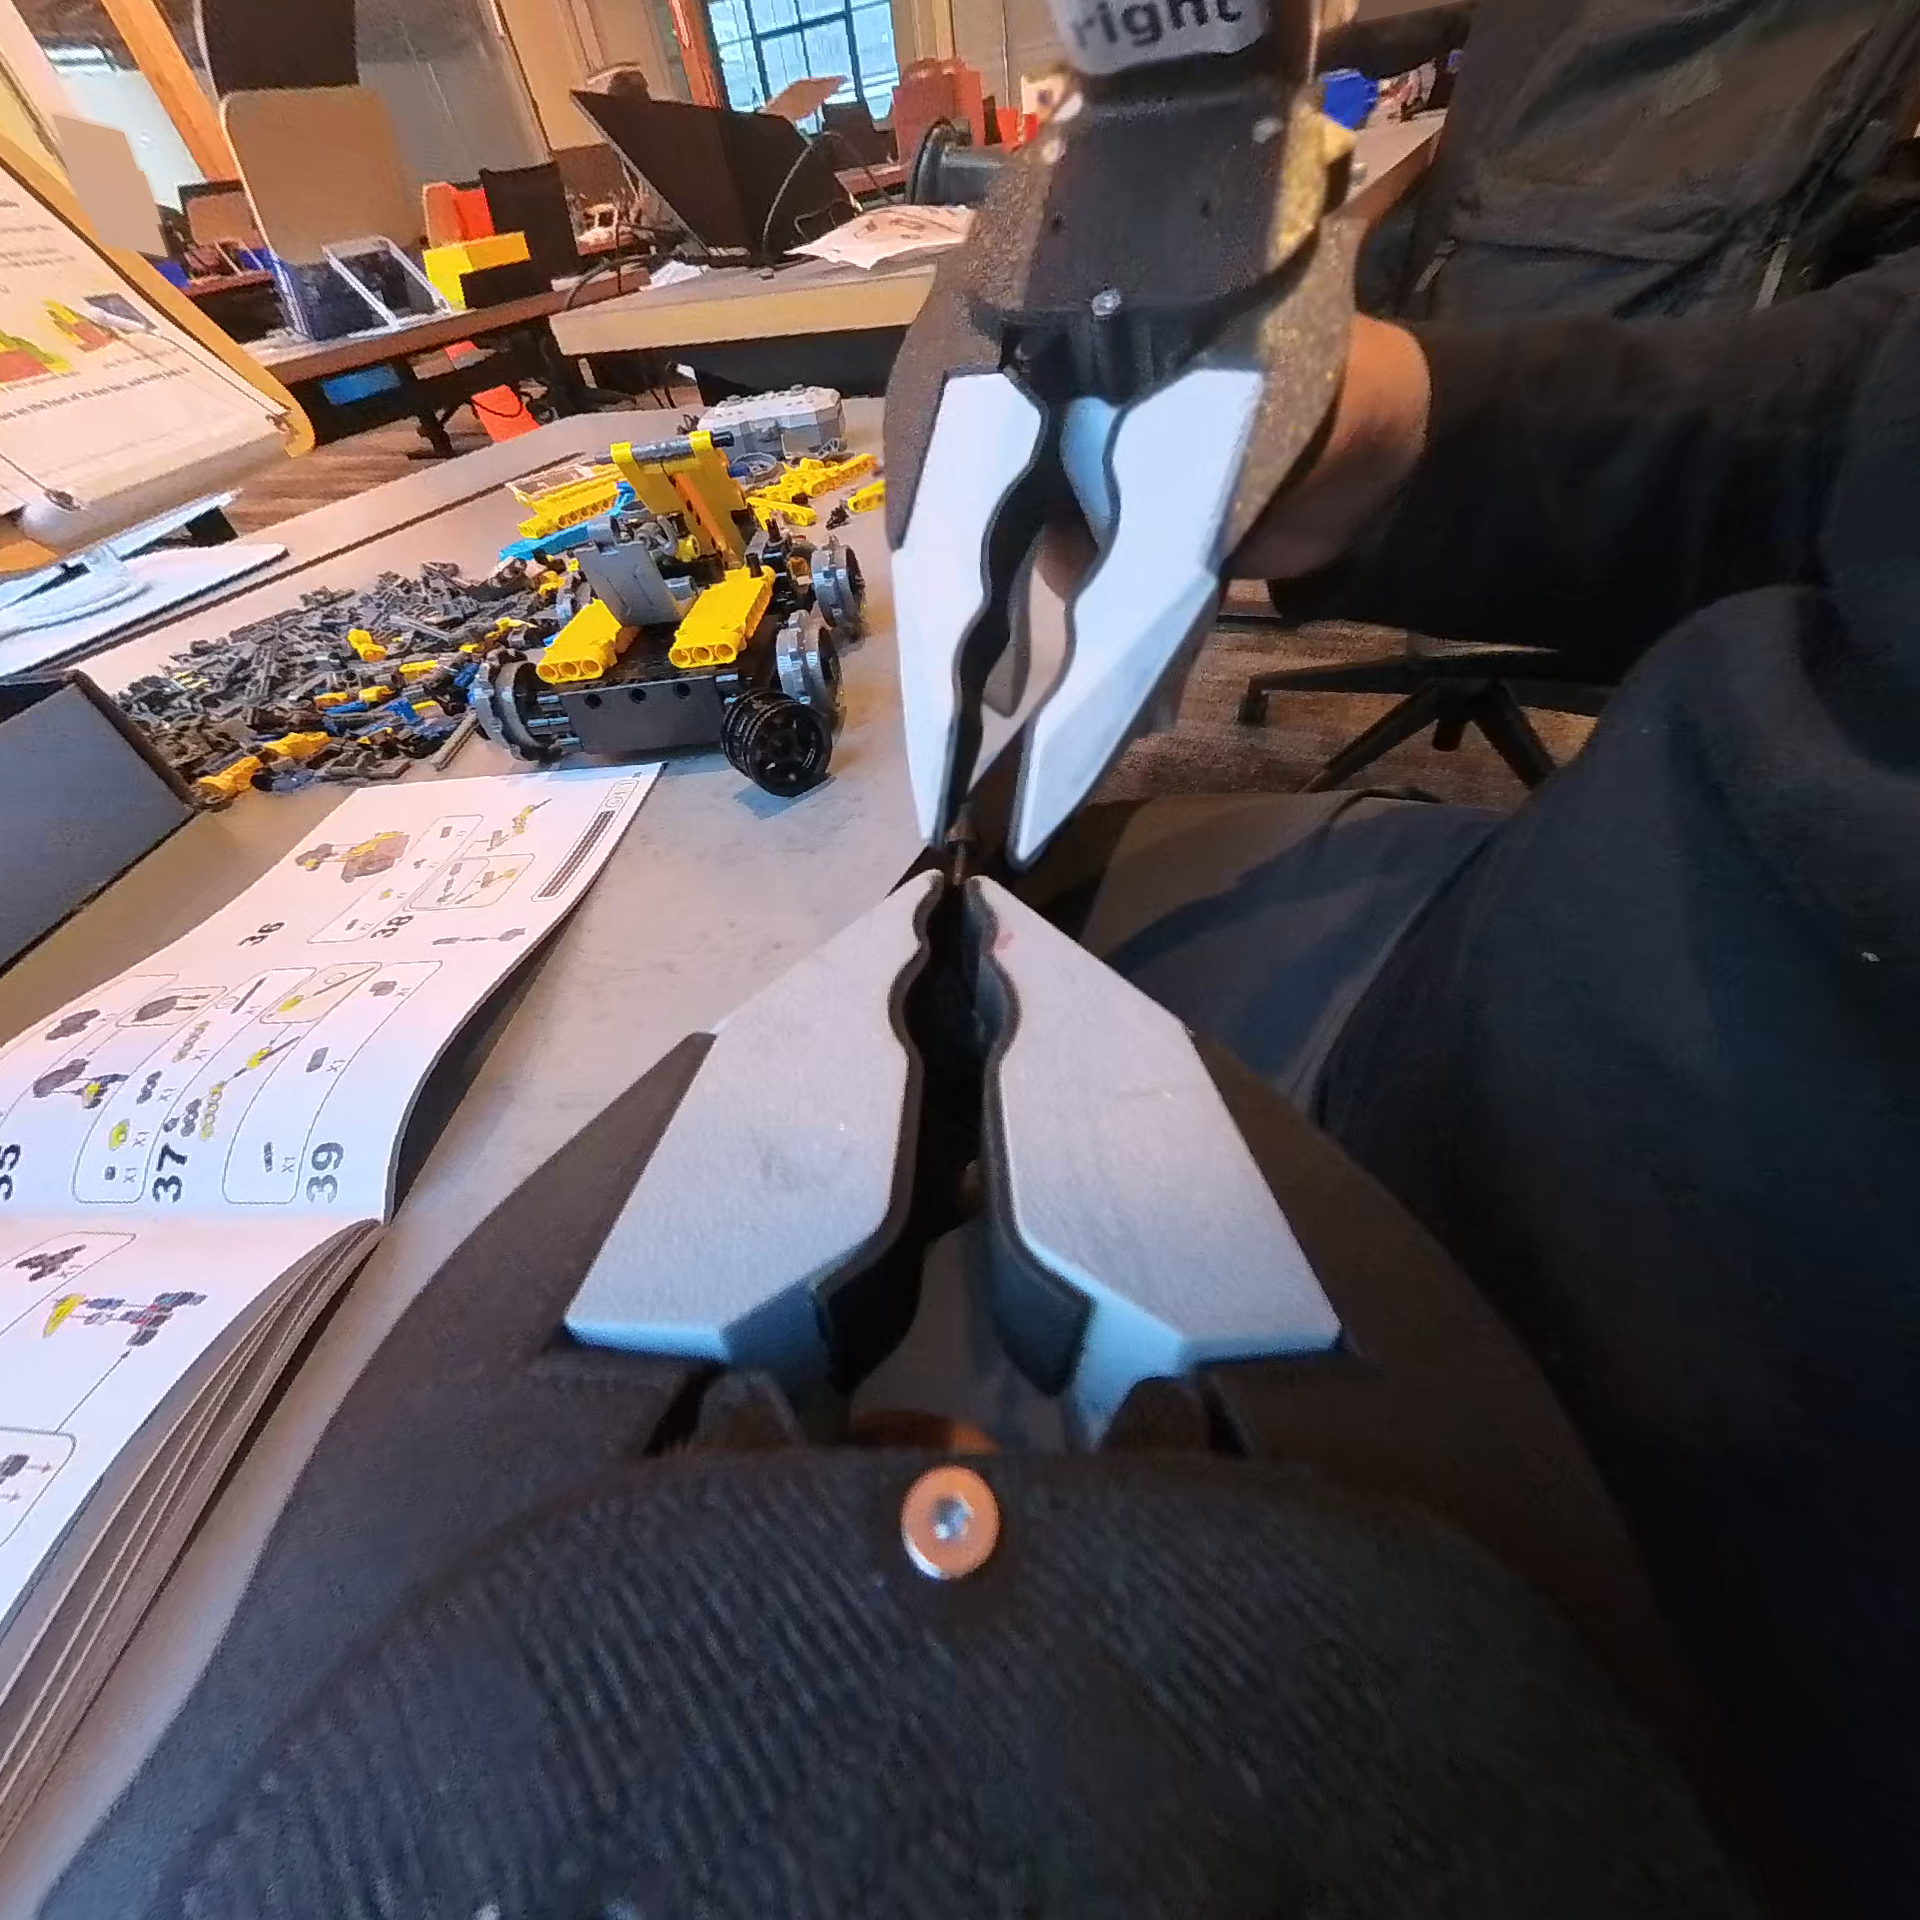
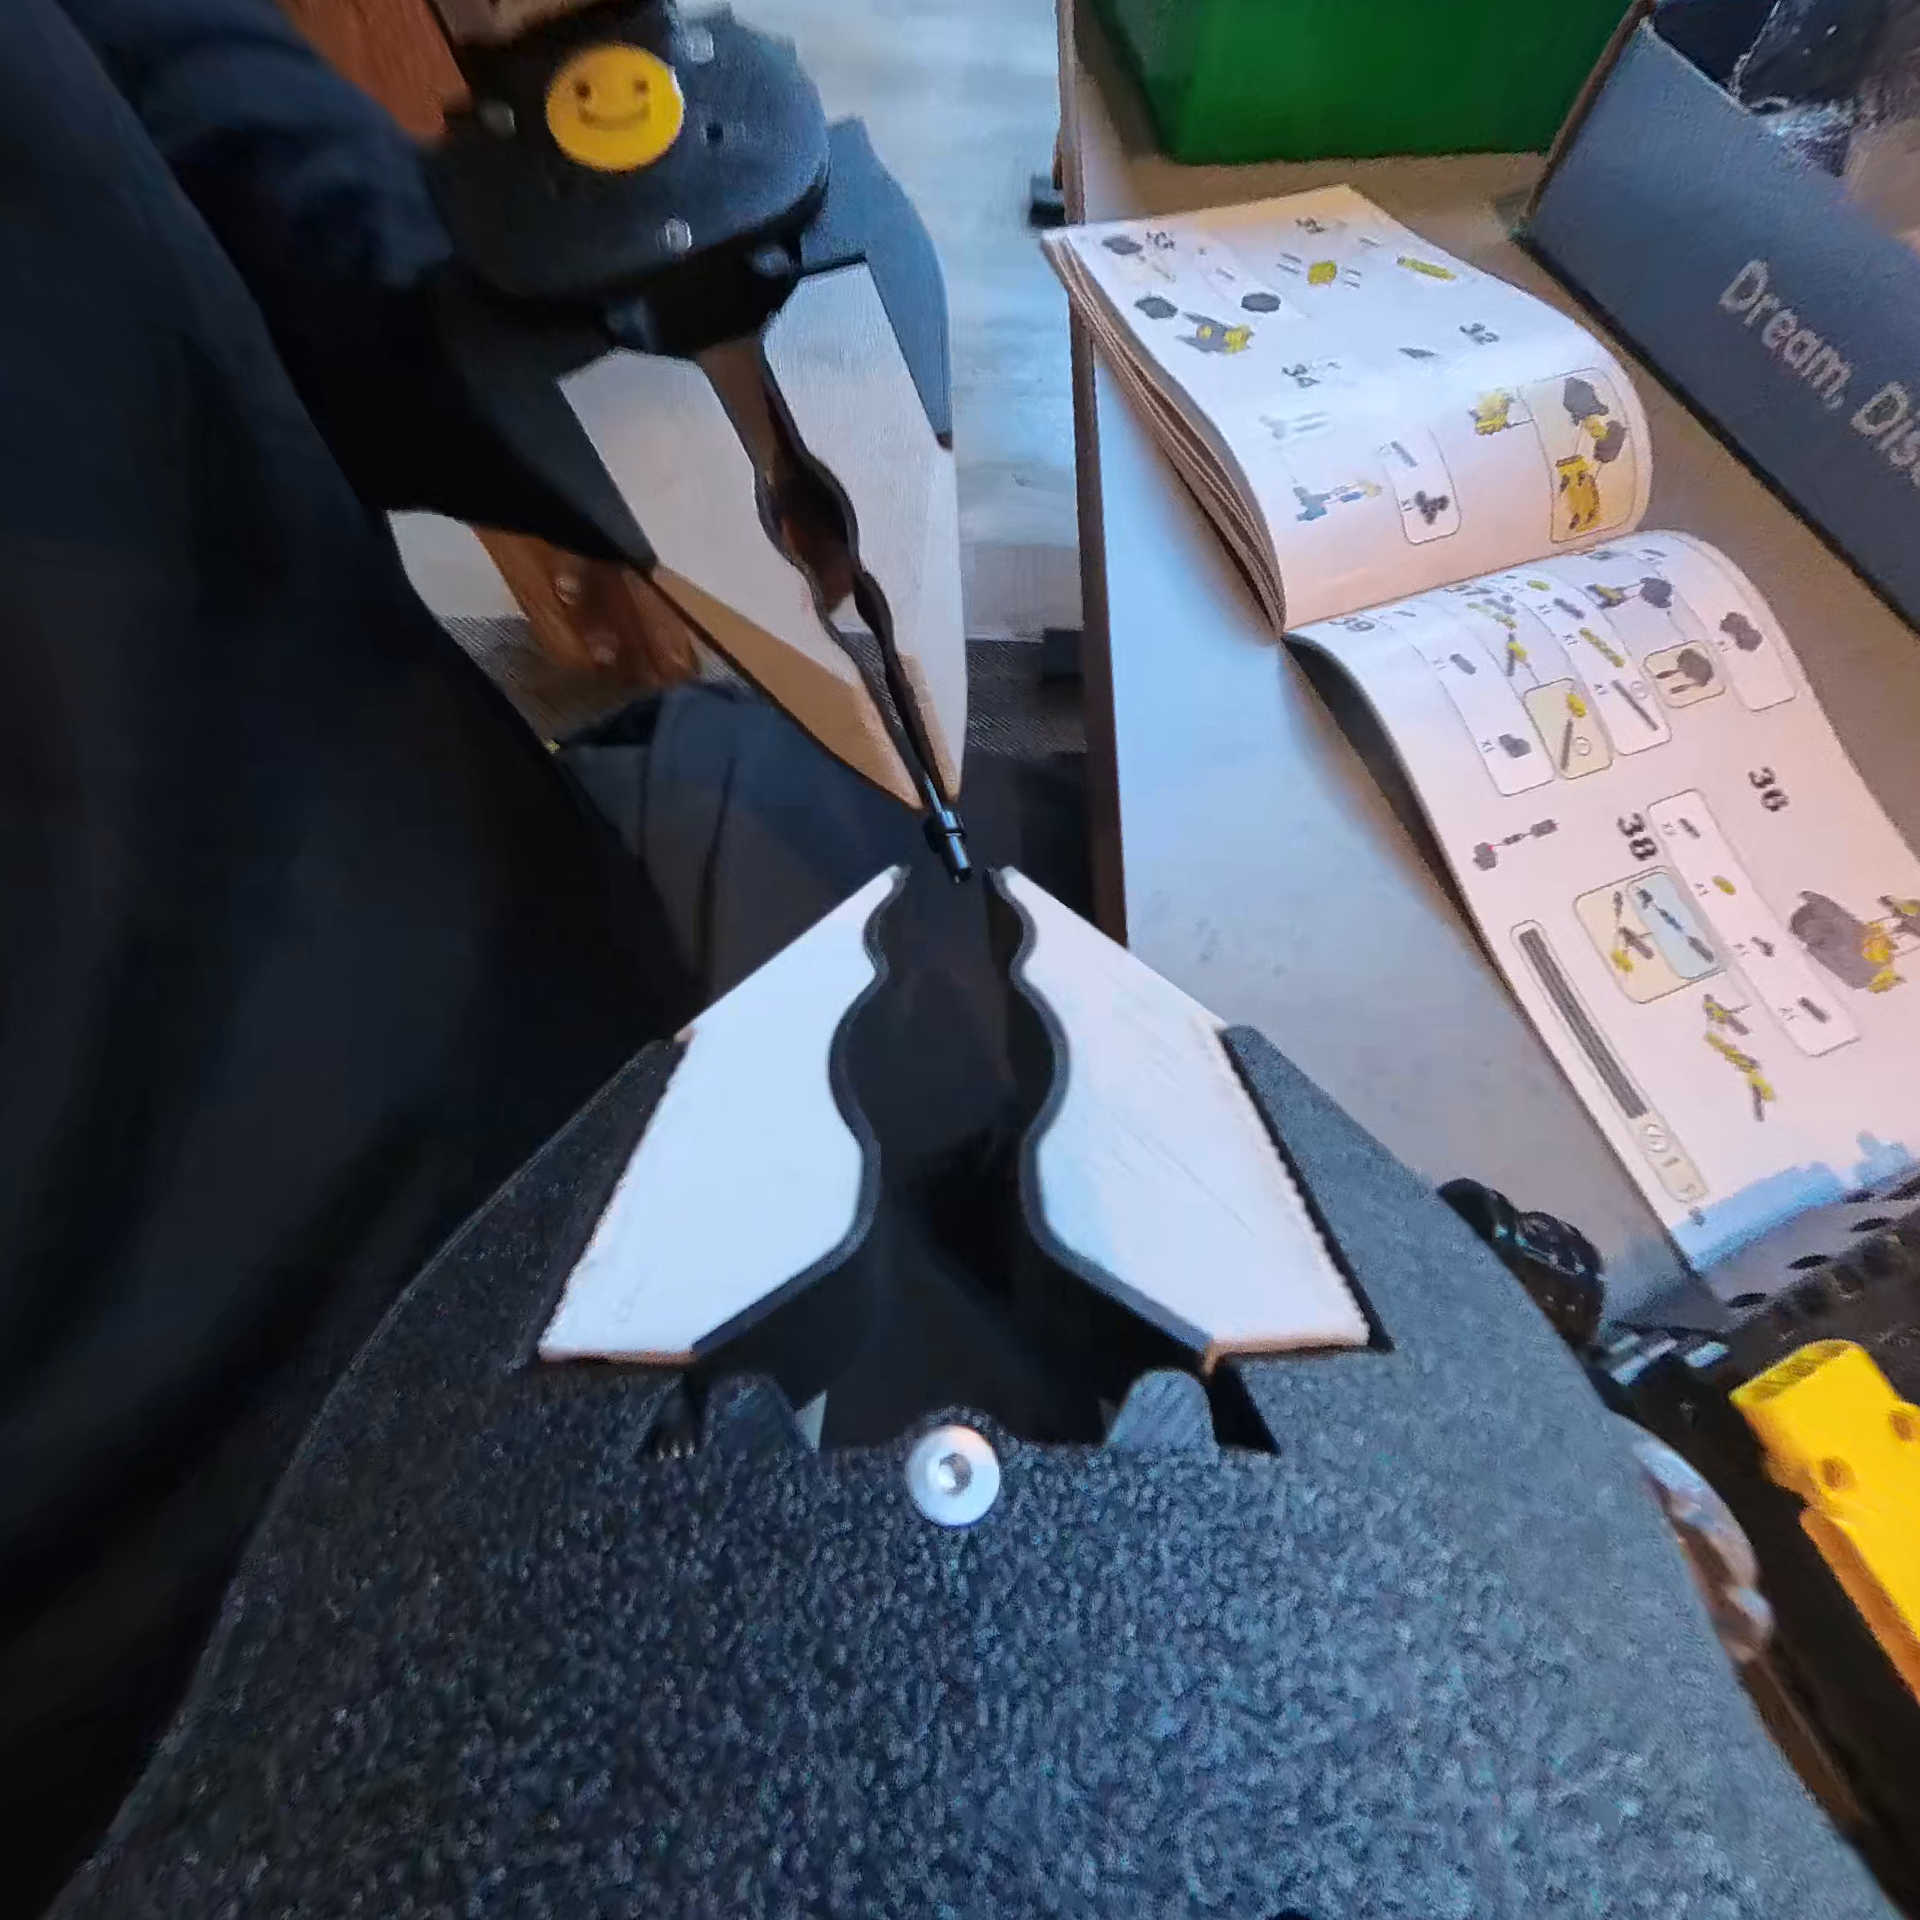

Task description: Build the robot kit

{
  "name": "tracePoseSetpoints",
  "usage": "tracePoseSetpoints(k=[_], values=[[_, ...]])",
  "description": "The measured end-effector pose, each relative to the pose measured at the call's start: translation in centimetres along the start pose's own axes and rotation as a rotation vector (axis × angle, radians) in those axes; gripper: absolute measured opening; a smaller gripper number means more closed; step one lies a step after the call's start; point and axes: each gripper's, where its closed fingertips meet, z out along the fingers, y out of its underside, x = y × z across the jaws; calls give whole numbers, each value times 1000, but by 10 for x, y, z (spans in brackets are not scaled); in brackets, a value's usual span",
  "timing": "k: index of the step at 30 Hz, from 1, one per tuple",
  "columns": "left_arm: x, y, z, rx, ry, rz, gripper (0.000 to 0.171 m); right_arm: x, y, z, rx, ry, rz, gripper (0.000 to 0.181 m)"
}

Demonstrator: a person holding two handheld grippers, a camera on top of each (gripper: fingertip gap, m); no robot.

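Small black pin [image 2: 945, 840] pinched at tip of clenched left tool [image 2: 930, 790], held off the worktop [image 1: 727, 894] edge, released right tool [image 2: 948, 878] tips just beside it; half-built yellow vehicle [image 1: 675, 634], loose parts pile [image 1: 312, 675] mid-worktop, open manual [image 1: 312, 997] nearer.

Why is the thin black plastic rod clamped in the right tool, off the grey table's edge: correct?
No: the left tool clamps the thin black plastic rod, off the grey table's edge; the right tool is open at its tip. Right wrist view shows it.
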Motion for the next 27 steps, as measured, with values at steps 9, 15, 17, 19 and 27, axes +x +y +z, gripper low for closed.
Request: tracePoseSetpoints(k=[9,15,17,19,27], values=[[-1,4,0,-12,17,-61,0,5,6,5,-91,122,-153,3],[1,4,1,-14,24,-59,0,3,7,4,-96,129,-170,3],[2,5,2,-18,29,-56,0,3,8,3,-96,129,-171,3],[3,6,2,-24,34,-56,0,3,10,3,-101,129,-167,4],[7,7,4,-31,54,-54,0,0,9,-2,-62,100,-125,9]])
